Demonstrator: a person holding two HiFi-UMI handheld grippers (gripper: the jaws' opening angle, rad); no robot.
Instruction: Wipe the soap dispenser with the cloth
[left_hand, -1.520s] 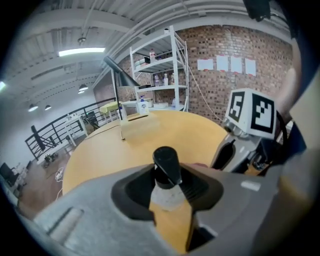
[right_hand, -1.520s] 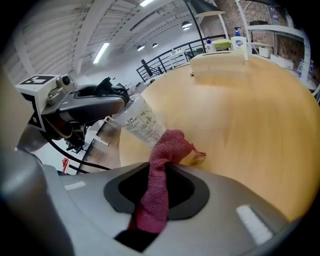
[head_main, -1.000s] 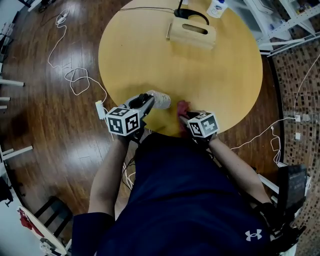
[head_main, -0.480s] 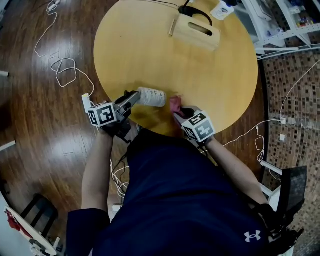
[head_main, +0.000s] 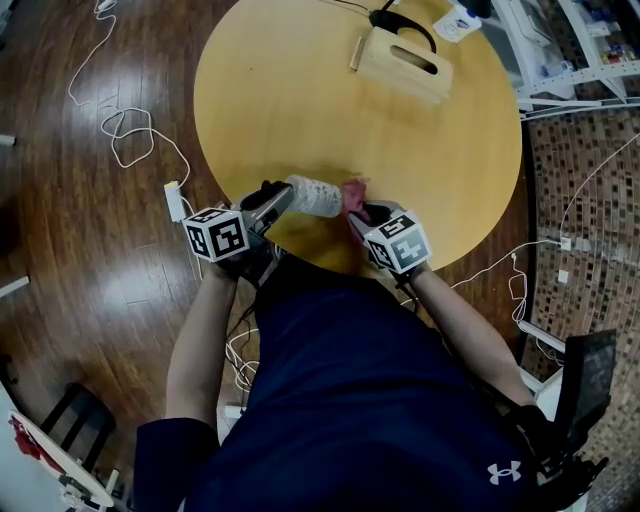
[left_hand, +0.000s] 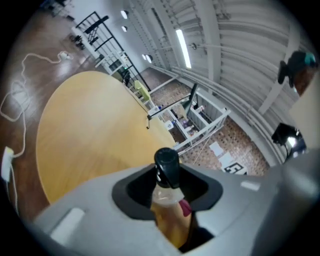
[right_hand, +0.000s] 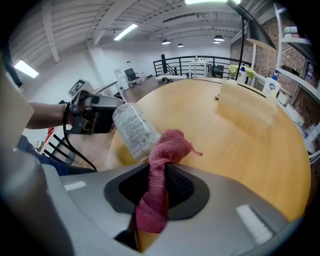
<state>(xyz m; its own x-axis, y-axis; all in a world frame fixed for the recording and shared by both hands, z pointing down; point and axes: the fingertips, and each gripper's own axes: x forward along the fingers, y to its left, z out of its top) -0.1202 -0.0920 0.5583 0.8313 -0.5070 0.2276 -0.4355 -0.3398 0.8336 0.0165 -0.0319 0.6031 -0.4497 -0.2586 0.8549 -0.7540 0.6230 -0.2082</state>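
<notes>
1. The round yellow wooden worktop (head_main: 300, 90) carries the action at its 6 o'clock edge.
2. The left gripper (head_main: 272, 197) is clamped on one end of the clear plastic, white-labelled soap dispenser (head_main: 315, 196), holding it lying level over that edge.
3. The right gripper (head_main: 365, 212) pinches the pink terry cloth (head_main: 353, 192) tight.
4. The cloth has come in from 3 o'clock and now touches the bottle's free end, so I'd say wiping is only just starting.

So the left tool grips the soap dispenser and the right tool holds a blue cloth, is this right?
No: the cloth in the right tool is pinkish red, not blue, as the right gripper view shows. The left tool does grip the soap dispenser.
</notes>
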